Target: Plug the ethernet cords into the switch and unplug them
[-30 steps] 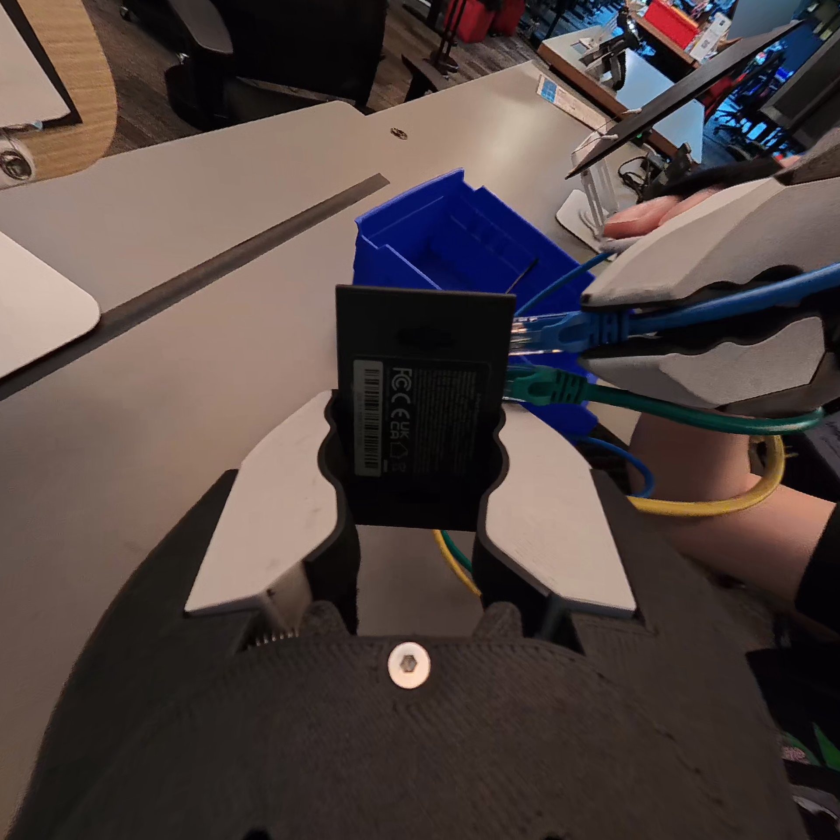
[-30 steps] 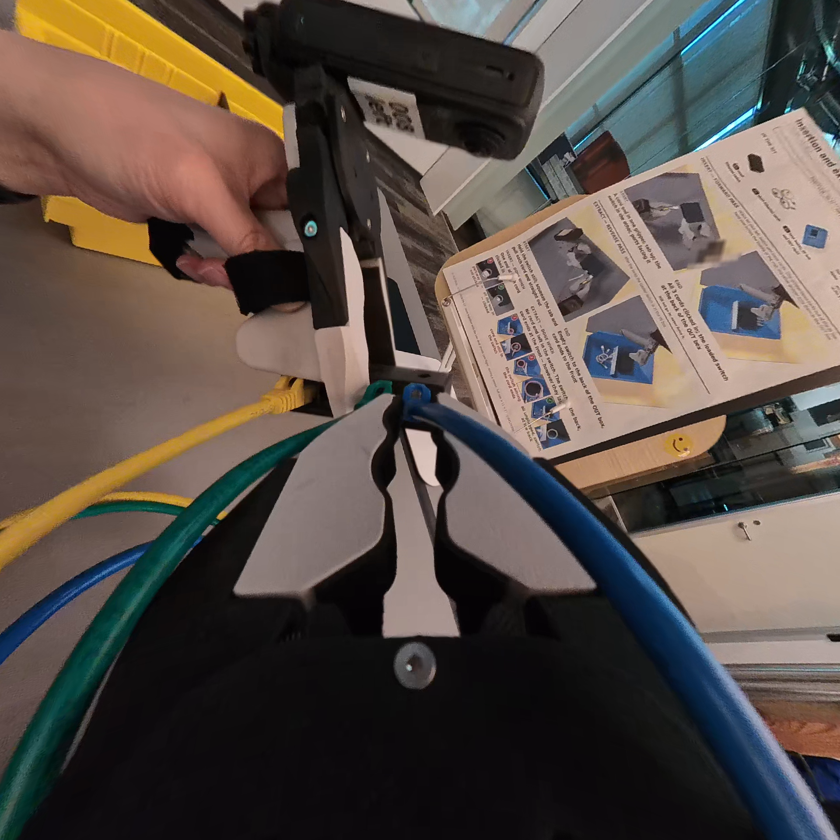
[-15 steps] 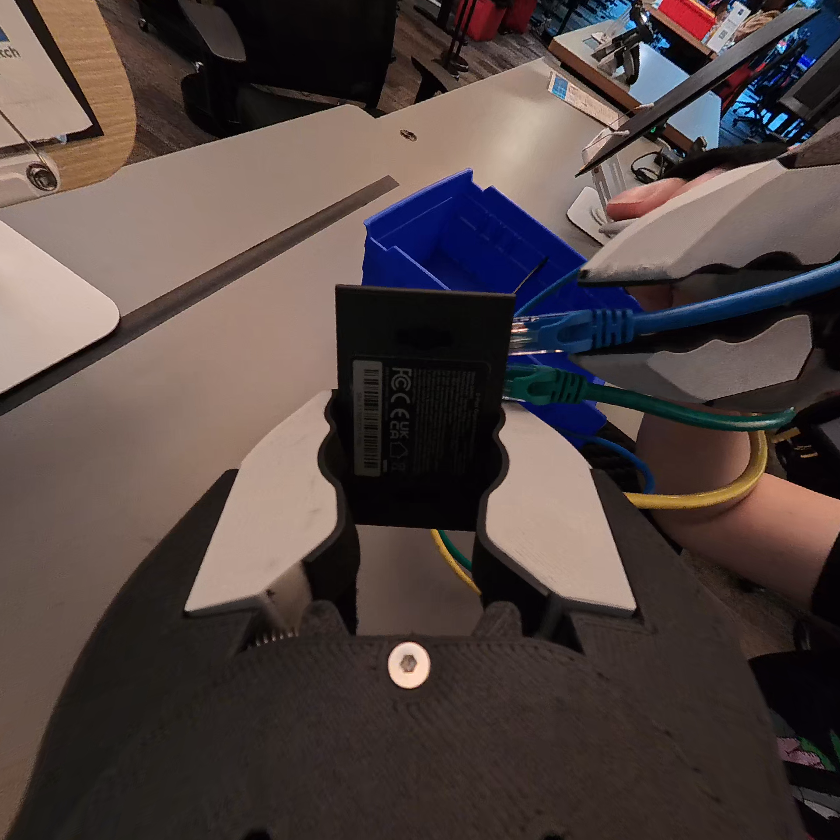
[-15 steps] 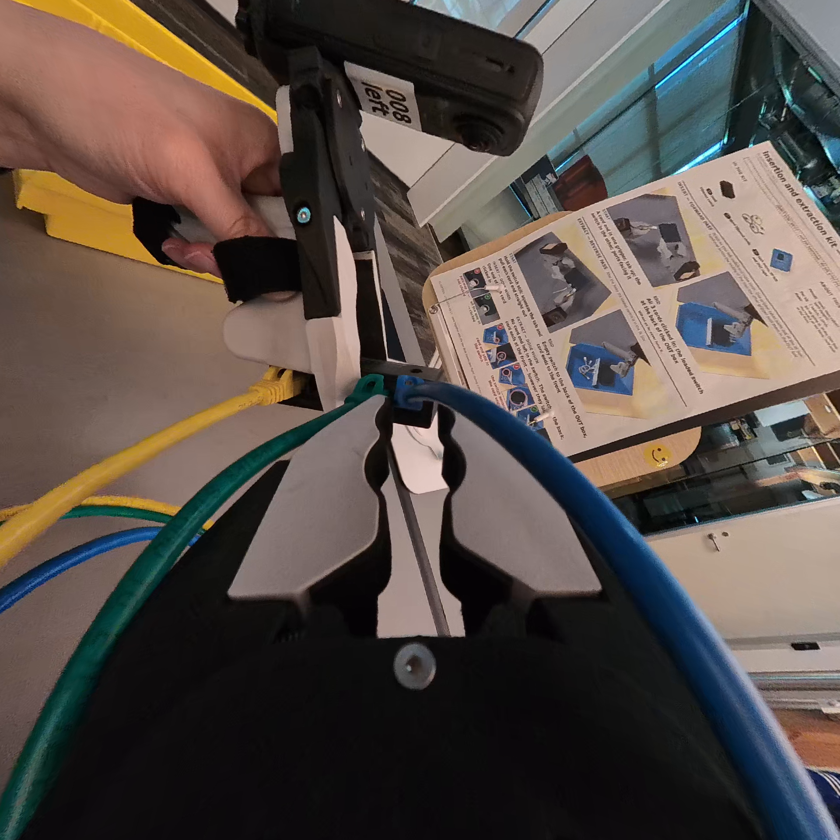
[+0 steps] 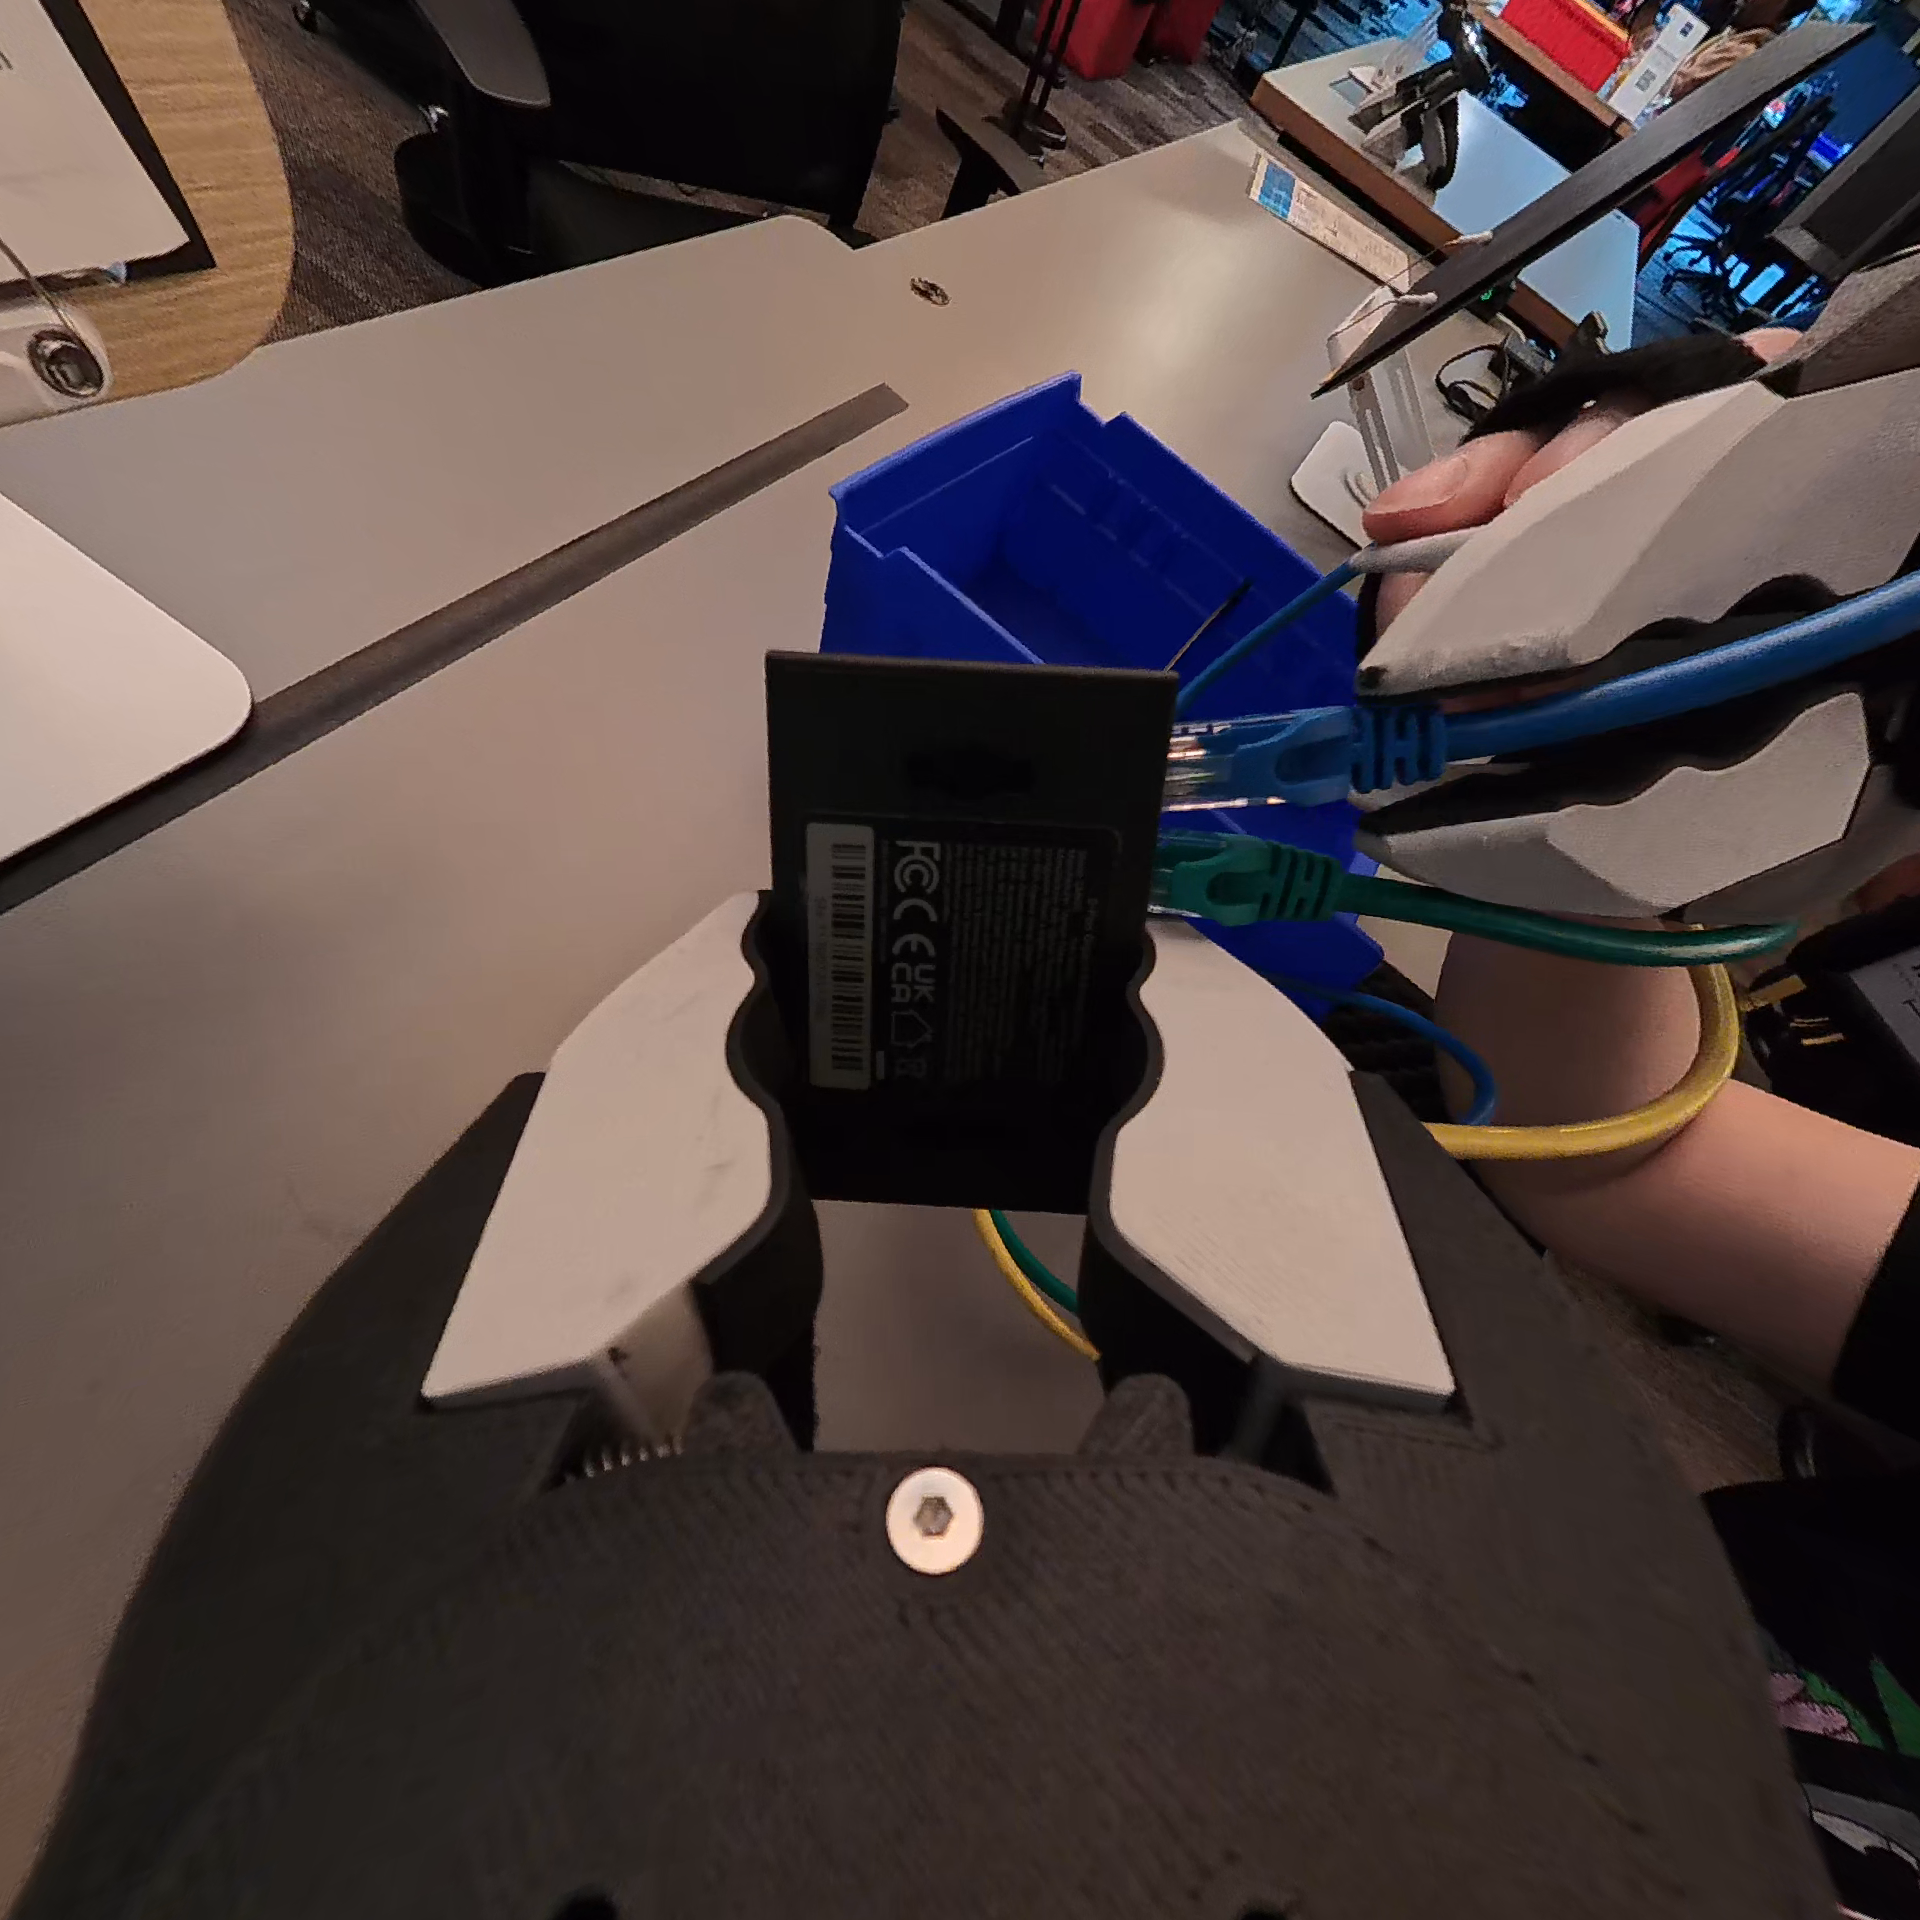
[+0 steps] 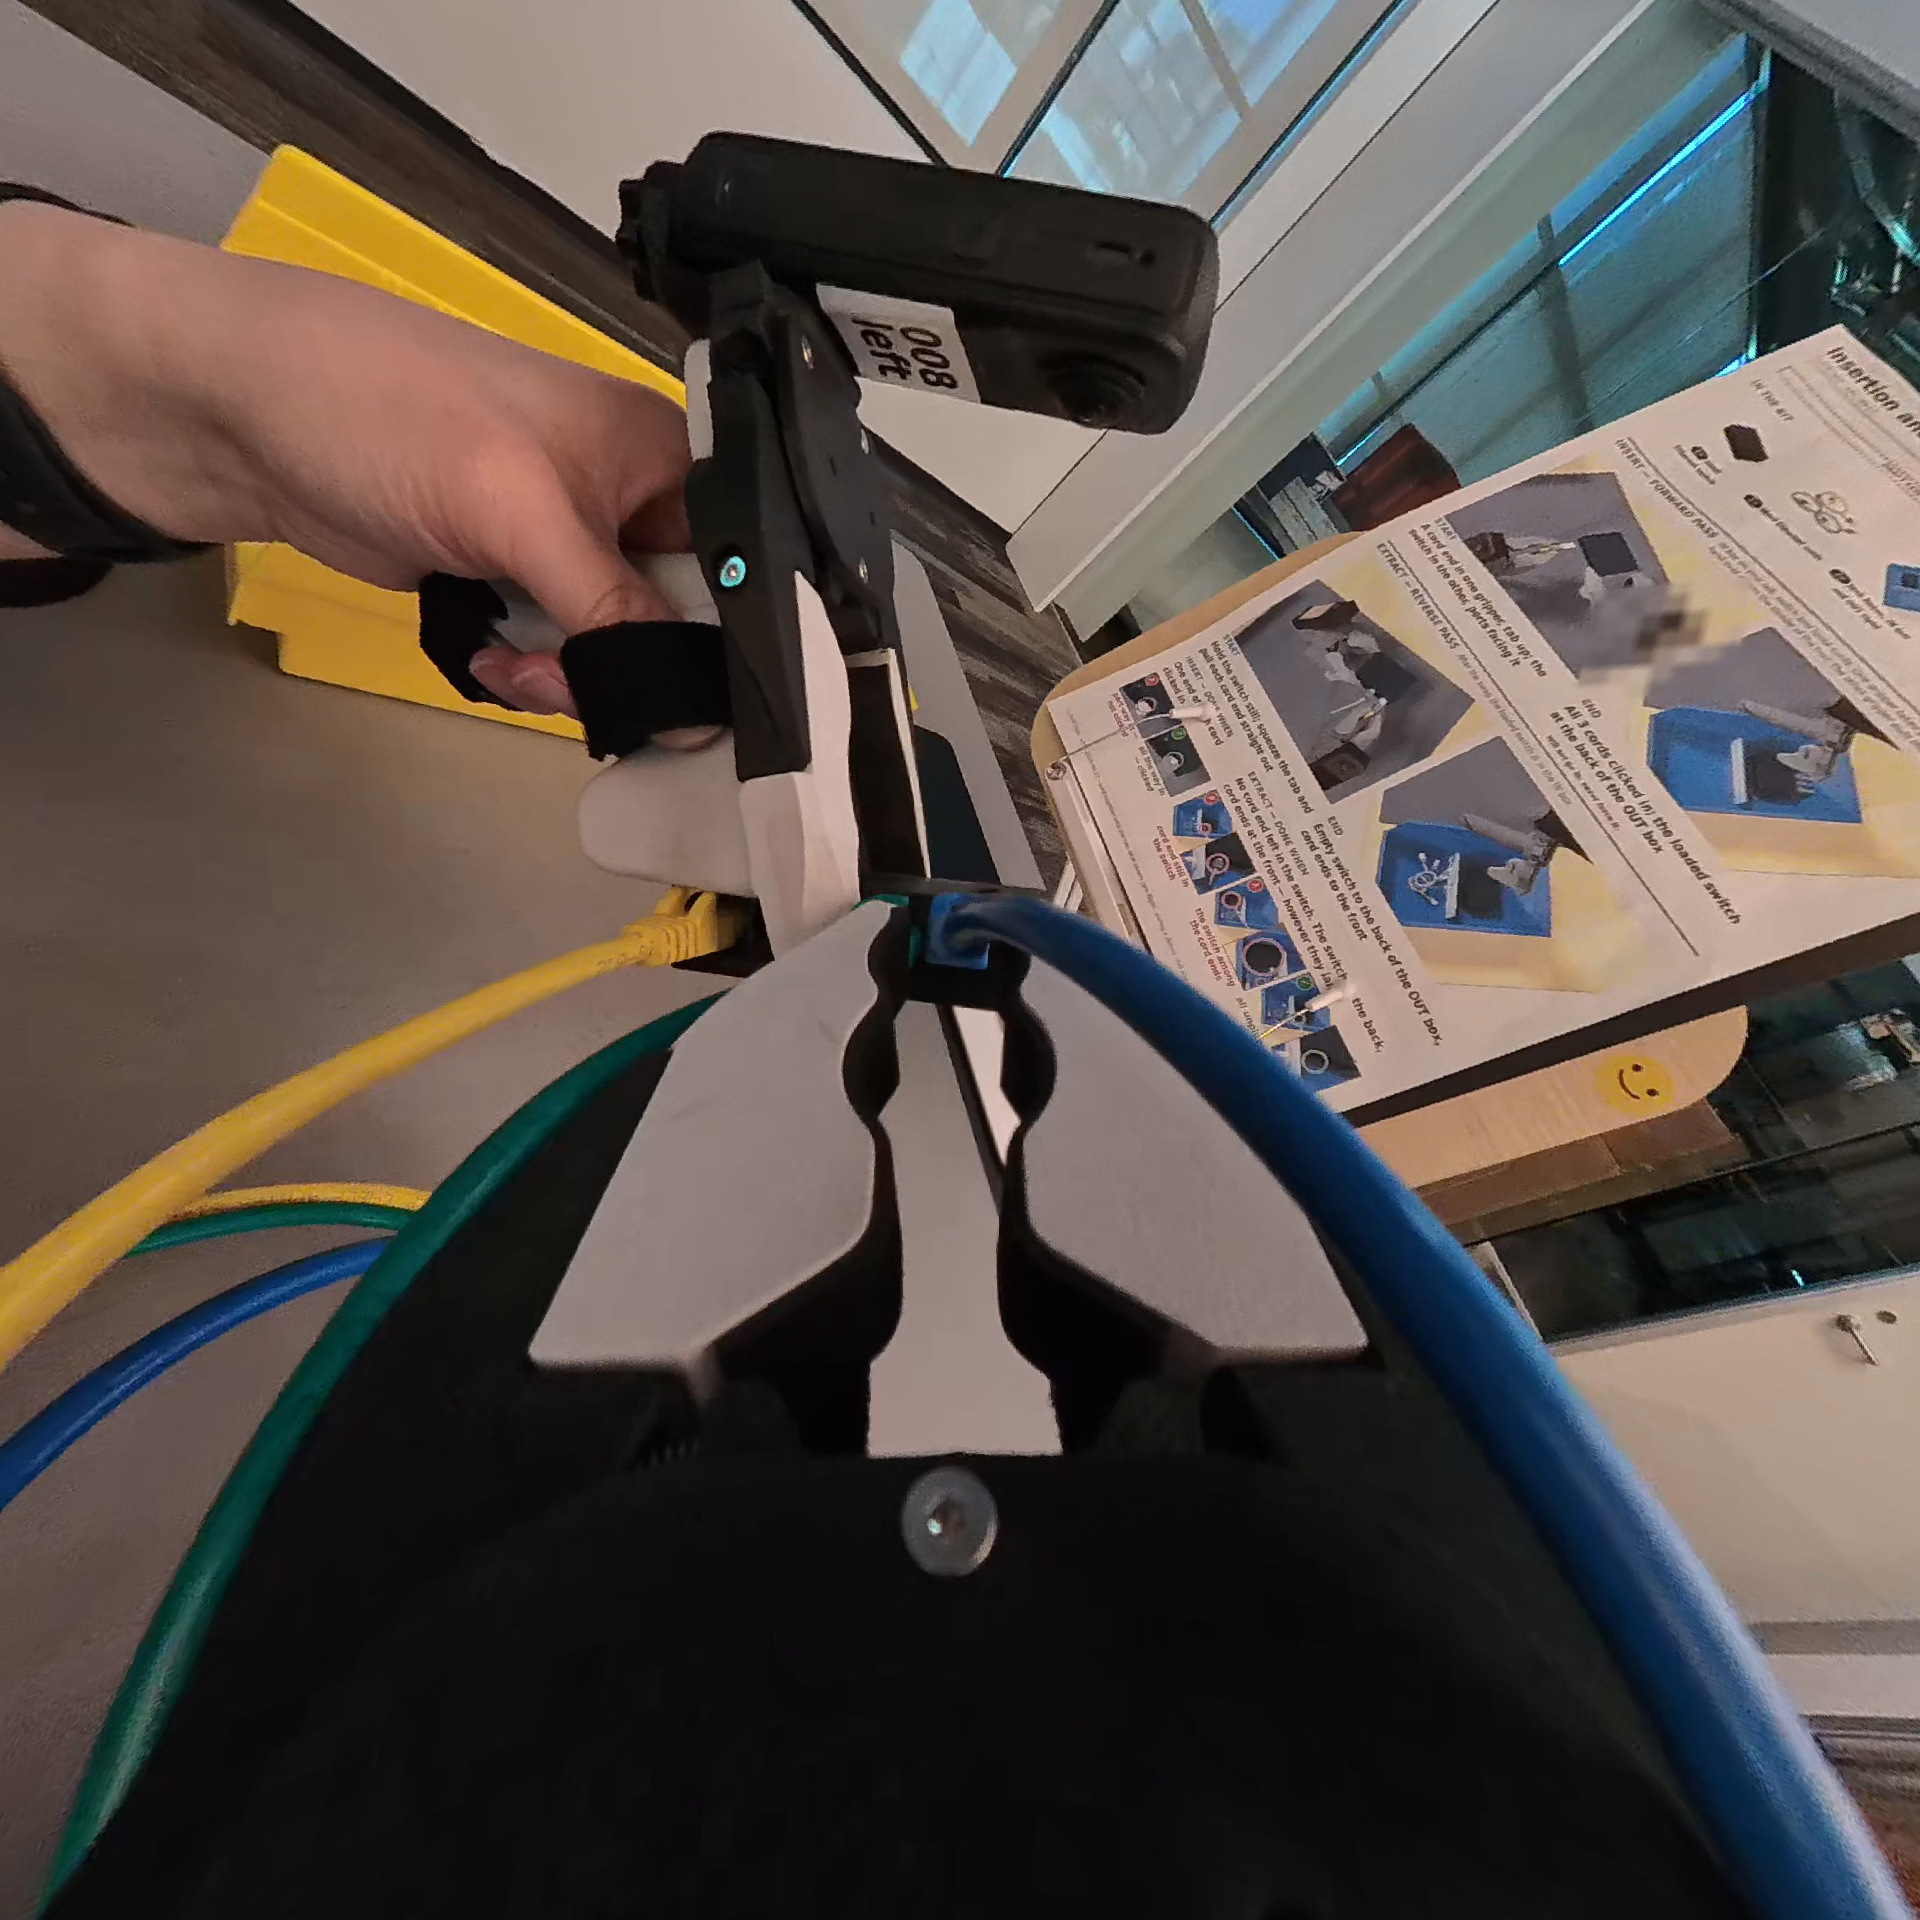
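Note:
My left gripper [image 5: 948, 925] is shut on the black switch [image 5: 966, 769] and holds it upright above the table, label side towards the camera. My right gripper [image 5: 1369, 753] comes in from the right, shut on the blue cord's plug [image 5: 1278, 764]. The plug's clear tip is at the switch's right edge. The green plug [image 5: 1247, 883] sits in the switch just below it. In the right wrist view the right gripper [image 6: 951, 977] holds the blue plug [image 6: 951, 940] at its tips. The yellow plug [image 6: 675, 930] is in the switch beside the left gripper [image 6: 852, 862].
A blue bin [image 5: 1039, 540] stands on the grey table [image 5: 416, 935] behind the switch. A yellow bin [image 6: 416, 312] is at the table's far side. An instruction sheet [image 6: 1455, 779] stands on a board. Slack yellow [image 5: 1662, 1122], green [image 6: 416, 1299] and blue cords loop around the person's right forearm.
Both grippers have shifted and tilted a little together. The blue plug stays at the switch's right edge, and both grips are unchanged.

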Demonstrator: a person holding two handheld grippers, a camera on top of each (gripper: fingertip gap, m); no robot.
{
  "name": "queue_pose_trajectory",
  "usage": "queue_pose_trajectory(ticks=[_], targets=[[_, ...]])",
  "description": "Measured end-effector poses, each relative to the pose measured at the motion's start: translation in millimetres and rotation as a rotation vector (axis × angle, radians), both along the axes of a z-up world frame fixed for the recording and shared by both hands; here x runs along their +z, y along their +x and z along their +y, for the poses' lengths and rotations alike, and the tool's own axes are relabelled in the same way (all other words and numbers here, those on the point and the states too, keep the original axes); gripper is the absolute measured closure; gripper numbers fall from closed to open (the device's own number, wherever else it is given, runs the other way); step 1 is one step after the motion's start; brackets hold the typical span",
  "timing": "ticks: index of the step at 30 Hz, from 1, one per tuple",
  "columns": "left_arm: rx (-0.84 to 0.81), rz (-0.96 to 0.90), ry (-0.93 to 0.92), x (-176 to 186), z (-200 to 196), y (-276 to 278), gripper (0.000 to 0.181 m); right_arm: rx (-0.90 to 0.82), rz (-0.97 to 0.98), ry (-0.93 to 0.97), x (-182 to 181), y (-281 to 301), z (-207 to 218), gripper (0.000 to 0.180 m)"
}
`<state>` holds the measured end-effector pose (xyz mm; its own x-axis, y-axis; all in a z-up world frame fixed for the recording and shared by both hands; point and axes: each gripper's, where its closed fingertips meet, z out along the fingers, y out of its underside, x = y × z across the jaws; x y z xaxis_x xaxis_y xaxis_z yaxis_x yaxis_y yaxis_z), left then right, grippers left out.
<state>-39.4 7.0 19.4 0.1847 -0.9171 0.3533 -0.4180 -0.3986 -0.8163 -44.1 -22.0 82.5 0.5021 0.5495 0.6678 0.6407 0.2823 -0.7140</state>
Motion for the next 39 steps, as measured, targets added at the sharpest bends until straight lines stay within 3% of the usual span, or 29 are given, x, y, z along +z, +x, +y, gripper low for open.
queue_pose_trajectory(ticks=[1,27,39], targets=[[0.0,0.001,-0.002,-0.3,0.2,0.0,0.121,0.002,0.002,-0.002,-0.5,0.1,0.2,0.164],[-0.007,0.011,-0.035,-6.9,1.2,1.3,0.121,-0.021,-0.011,0.049,2.3,-1.5,3.9,0.17],[0.057,0.01,0.036,-4.6,11.9,0.1,0.121,-0.045,-0.059,0.075,-2.4,0.6,8.3,0.172]])
